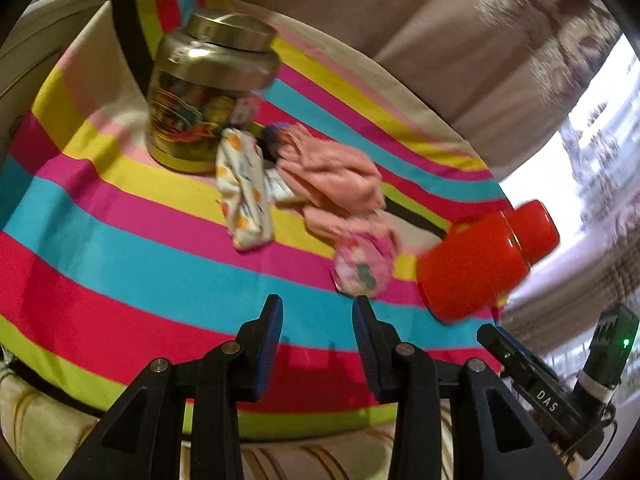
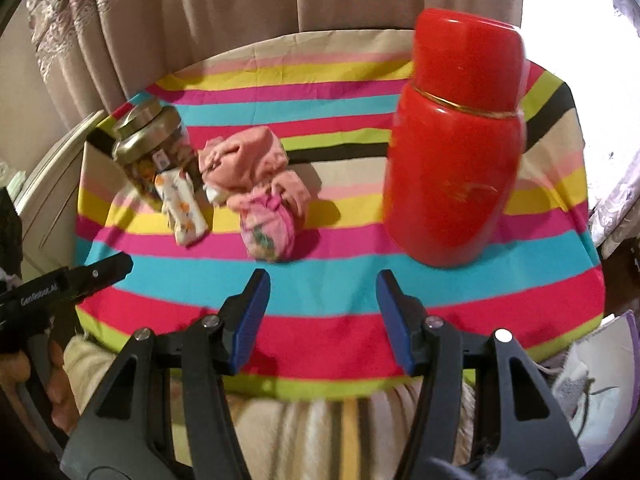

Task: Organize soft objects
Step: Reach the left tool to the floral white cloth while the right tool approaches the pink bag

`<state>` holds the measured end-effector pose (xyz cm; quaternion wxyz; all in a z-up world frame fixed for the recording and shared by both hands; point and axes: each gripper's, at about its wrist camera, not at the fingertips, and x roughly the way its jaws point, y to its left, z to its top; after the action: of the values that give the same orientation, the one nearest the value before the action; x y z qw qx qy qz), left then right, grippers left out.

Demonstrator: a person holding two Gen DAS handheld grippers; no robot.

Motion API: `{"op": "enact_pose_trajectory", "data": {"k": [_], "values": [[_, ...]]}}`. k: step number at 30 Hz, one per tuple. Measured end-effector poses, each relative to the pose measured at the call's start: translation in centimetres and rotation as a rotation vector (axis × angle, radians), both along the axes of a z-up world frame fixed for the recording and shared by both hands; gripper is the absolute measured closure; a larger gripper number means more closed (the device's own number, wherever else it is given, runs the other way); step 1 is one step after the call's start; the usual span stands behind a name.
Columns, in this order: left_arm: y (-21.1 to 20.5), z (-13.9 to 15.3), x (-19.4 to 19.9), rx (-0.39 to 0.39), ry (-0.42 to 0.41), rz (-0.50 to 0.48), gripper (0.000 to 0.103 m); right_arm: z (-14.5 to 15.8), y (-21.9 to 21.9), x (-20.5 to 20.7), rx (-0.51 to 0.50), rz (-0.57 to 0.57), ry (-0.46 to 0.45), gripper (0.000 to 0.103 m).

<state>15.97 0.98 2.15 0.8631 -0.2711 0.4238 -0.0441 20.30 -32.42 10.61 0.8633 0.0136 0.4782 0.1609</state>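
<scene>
Small soft cloth items lie in a loose pile on a striped cloth [image 1: 120,240]: a white roll with orange prints [image 1: 244,196] [image 2: 184,208], a crumpled pink garment [image 1: 332,176] [image 2: 244,156], and a pink floral bundle [image 1: 362,266] [image 2: 270,232]. My left gripper [image 1: 318,308] is open and empty, just short of the floral bundle. My right gripper [image 2: 322,280] is open and empty, short of the pile and left of the red flask. The left gripper shows in the right wrist view [image 2: 100,272] at the left edge.
A tall red flask [image 2: 456,140] [image 1: 488,256] stands at the right of the cloth. A lidded glass jar [image 1: 208,92] [image 2: 152,144] stands behind the white roll. Curtains [image 2: 240,20] hang behind. The right gripper's body [image 1: 540,380] shows at the left wrist view's right edge.
</scene>
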Motion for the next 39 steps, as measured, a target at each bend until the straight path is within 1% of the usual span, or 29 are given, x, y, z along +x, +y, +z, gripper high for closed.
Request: {"op": "enact_pose_trajectory", "data": {"k": [3,8,9,10,11,12,13,21,24,26,28,34,37,39], "values": [[1.3,-0.2,1.2,-0.013,0.009,0.046,0.065,-0.4,1.5,1.7,0.014,-0.012,0.000,0.042],[3.7,-1.3,3.4,-0.027,0.043,0.118,0.065,-1.4,3.9,3.5,0.018,-0.021,-0.016,0.033],[4.2,-1.6,3.9,-0.031,0.049,0.134,0.065,-1.8,4.5,3.8,0.011,-0.025,-0.018,0.029],[4.6,-1.9,4.4,-0.039,0.053,0.144,0.063,-2.1,4.9,4.0,0.003,-0.029,-0.017,0.025],[5.0,-2.2,4.8,-0.048,0.055,0.154,0.060,-2.4,5.3,4.2,-0.005,-0.032,-0.013,0.024],[5.3,-2.5,5.3,-0.050,0.059,0.163,0.054,-2.9,5.7,4.5,-0.014,-0.037,-0.006,0.023],[5.4,-2.8,5.6,-0.047,0.062,0.168,0.051,-3.2,6.0,4.6,-0.020,-0.041,0.000,0.023],[6.2,-6.1,8.4,-0.037,0.105,0.193,0.050,-7.0,8.4,5.1,-0.098,-0.040,0.046,0.021],[6.4,-7.0,9.4,-0.026,0.109,0.215,0.050,-7.7,8.7,5.3,-0.110,-0.056,0.044,0.020],[6.3,-7.3,9.9,-0.029,0.105,0.210,0.048,-8.2,9.0,5.5,-0.116,-0.057,0.046,0.020],[6.0,-7.5,10.5,-0.011,0.104,0.203,0.046,-8.7,9.3,5.6,-0.120,-0.054,0.054,0.019],[5.5,-8.5,11.8,0.012,0.093,0.183,0.046,-9.1,10.6,5.8,-0.142,-0.030,0.039,0.018],[5.1,-8.4,11.9,0.053,0.074,0.162,0.046,-9.5,11.4,5.8,-0.163,-0.022,0.038,0.018],[4.8,-8.4,11.9,0.060,0.065,0.154,0.046,-9.7,11.7,5.9,-0.175,-0.020,0.036,0.018]]}}
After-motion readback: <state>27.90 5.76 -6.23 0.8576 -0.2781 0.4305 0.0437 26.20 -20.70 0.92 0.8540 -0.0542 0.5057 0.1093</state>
